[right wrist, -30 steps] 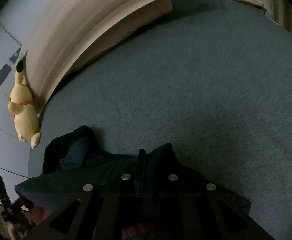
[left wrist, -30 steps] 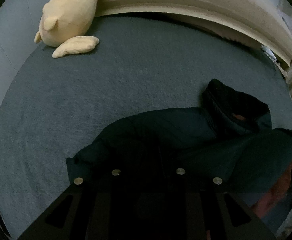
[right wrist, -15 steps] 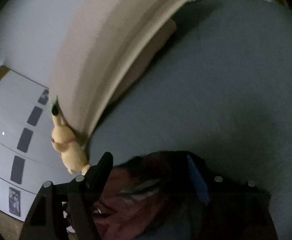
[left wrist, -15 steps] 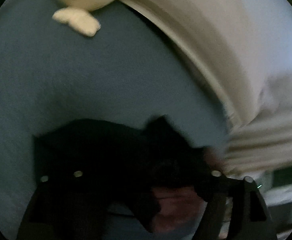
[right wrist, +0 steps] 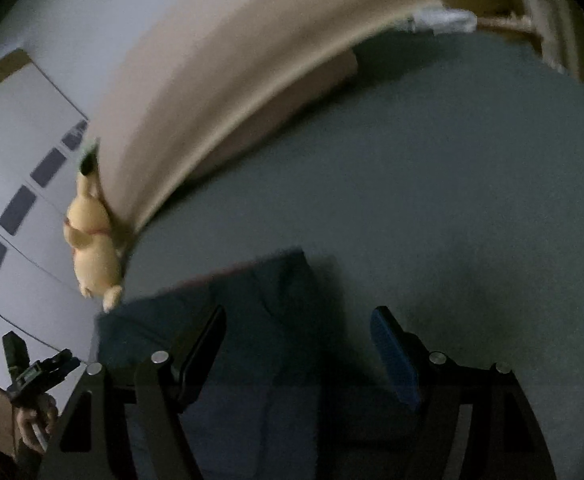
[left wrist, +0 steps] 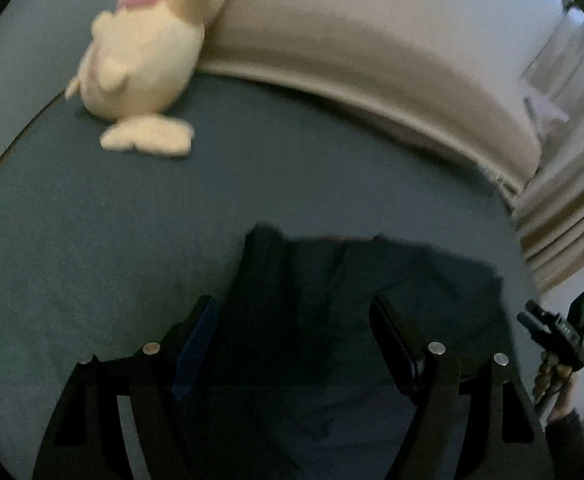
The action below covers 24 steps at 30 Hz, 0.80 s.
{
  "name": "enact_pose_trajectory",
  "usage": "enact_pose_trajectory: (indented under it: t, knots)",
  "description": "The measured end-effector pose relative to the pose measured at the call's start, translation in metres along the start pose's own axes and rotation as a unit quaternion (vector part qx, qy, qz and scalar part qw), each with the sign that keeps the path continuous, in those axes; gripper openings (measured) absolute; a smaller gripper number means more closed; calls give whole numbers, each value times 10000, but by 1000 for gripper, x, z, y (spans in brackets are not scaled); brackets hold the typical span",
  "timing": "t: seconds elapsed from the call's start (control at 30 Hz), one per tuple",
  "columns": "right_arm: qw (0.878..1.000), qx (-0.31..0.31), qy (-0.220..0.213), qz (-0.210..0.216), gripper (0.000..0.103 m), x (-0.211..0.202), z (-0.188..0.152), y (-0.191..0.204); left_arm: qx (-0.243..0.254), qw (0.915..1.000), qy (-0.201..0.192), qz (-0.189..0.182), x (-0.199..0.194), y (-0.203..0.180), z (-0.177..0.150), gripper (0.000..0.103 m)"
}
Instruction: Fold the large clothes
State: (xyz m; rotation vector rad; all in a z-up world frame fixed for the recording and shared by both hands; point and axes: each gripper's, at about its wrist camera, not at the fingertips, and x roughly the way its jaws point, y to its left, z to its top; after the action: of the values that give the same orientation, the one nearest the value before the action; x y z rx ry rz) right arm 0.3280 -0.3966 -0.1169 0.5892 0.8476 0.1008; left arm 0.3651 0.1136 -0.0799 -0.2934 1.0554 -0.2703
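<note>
Our left gripper (left wrist: pixel 292 344) and right gripper (right wrist: pixel 297 348) both stand released, jaws spread with nothing pinched, having just been opening. Directly below and ahead lies the dark teal folded jacket (left wrist: pixel 363 296) on the grey-blue bedsheet (left wrist: pixel 132 208), its long axis running across between our hands. Beyond sits a yellow plush toy (left wrist: pixel 144 68).

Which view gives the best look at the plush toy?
The left wrist view: the plush toy is large and near, lying on the bed against the headboard. In the right wrist view it is small, at the left edge.
</note>
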Motion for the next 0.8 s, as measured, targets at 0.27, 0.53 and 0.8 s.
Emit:
enact_pose_trajectory:
  t: [0.27, 0.53, 0.8]
  knots:
    - [9993, -144, 334, 7, 78, 40, 10, -12, -63, 9996, 222, 166, 47, 4, 3, 78]
    - [9952, -816, 55, -529, 7, 21, 23, 15, 491, 9938, 159, 981, 67, -12, 5, 15]
    - [9889, -340, 627, -1306, 0, 51, 8, -35, 321, 9881, 222, 1491, 83, -4, 3, 18]
